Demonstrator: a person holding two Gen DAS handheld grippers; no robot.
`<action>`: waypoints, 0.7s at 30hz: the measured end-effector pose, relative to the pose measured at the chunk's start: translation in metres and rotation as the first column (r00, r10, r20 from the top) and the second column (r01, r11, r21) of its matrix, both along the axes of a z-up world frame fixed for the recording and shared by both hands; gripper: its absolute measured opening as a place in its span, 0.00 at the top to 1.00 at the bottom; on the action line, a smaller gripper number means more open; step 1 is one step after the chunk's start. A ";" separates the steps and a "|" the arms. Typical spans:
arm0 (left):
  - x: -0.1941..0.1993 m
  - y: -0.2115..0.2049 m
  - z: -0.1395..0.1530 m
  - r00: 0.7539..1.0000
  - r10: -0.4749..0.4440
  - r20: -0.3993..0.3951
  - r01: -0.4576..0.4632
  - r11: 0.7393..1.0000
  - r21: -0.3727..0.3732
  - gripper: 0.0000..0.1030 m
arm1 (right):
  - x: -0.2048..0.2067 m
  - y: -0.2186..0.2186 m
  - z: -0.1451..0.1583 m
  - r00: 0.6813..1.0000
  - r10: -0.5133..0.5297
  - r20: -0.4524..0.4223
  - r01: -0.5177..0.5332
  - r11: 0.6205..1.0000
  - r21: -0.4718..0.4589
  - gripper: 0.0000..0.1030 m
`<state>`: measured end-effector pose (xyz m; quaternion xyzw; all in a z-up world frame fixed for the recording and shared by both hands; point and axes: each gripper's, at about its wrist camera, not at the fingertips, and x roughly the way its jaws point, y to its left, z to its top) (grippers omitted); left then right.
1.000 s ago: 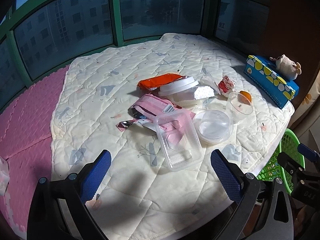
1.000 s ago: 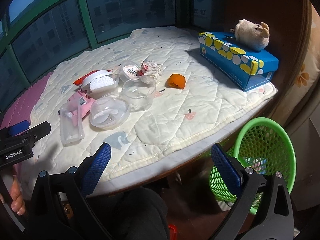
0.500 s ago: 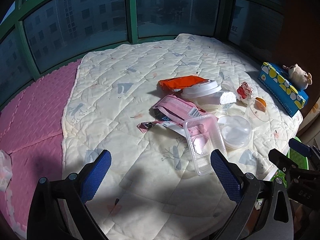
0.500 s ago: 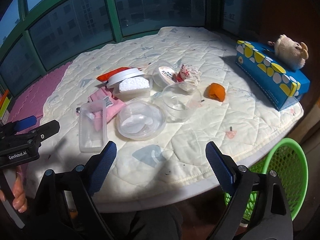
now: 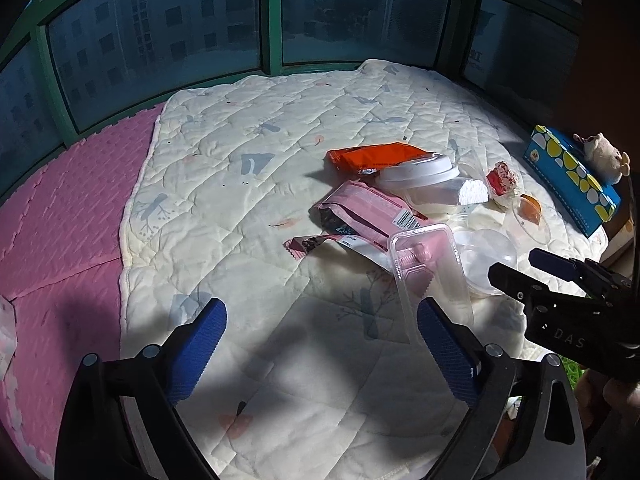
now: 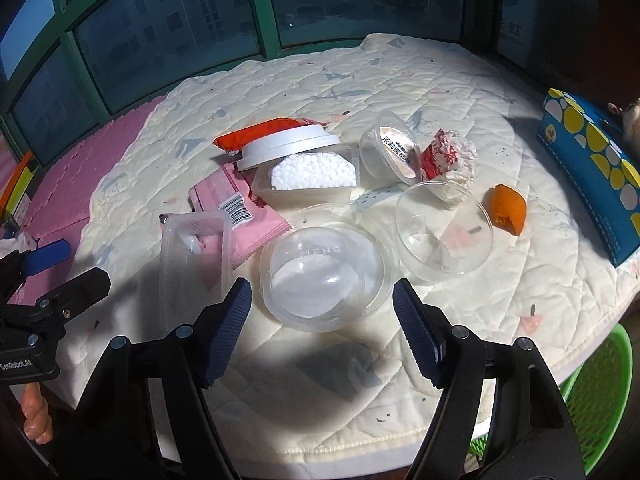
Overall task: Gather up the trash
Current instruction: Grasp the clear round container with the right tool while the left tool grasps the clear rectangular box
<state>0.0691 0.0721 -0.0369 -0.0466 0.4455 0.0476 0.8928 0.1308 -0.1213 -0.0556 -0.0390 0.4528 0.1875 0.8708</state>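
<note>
A cream quilted mat with small grey and pink prints (image 6: 460, 92) covers the round window platform and carries everything; pink foam tiles (image 5: 60, 216) show past its left edge. A green mesh plastic basket (image 6: 596, 396) stands below the mat's near right edge, probably so litter can be dropped straight off that side.

The trash lies bunched in the middle, toward the near edge. The clear rectangular plastic tray (image 5: 432, 272) has its long axis running from the near edge away toward the window, open side up, resting partly on a pink foil wrapper (image 5: 368, 212). Beside it sits a clear domed round plastic lid (image 6: 324, 276), with no long axis, its bulge facing up. Behind are a clear round cup on its side (image 6: 444, 232), mouth toward the camera, a lidded white tub (image 6: 308, 172), an orange wrapper (image 5: 372, 156), crumpled red-and-white paper (image 6: 448, 160) and a scrap of orange peel (image 6: 508, 208).

The right tongs (image 6: 322, 332) have just been narrowing, yet stand spread on either side of the domed lid, not touching it: apparently lining up a grasp. The left tongs (image 5: 320, 352) are spread wide over bare quilt, empty.
</note>
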 end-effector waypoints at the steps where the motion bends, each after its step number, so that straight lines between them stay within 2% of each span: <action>1: 0.001 -0.001 -0.001 1.000 -0.006 -0.005 0.006 1.000 -0.005 0.16 | 0.002 0.001 -0.001 1.000 0.002 -0.001 -0.002 1.000 -0.004 0.29; 7: 0.008 -0.003 -0.006 0.999 -0.030 -0.020 0.030 0.999 -0.033 0.24 | 0.013 0.005 -0.011 1.000 0.002 -0.026 -0.002 1.000 -0.017 0.30; 11: 0.012 -0.004 -0.008 0.999 -0.042 -0.025 0.041 0.998 -0.044 0.25 | 0.015 0.005 -0.016 0.999 0.004 -0.041 -0.004 1.000 -0.007 0.36; 14: 0.015 -0.006 -0.009 0.998 -0.057 -0.029 0.055 0.997 -0.052 0.30 | 0.014 0.004 -0.014 0.999 0.010 -0.045 -0.010 1.000 0.017 0.45; 21: 0.022 -0.010 -0.014 0.995 -0.092 -0.042 0.088 0.991 -0.102 0.37 | 0.001 -0.003 0.001 1.000 0.007 -0.014 -0.006 0.999 0.050 0.45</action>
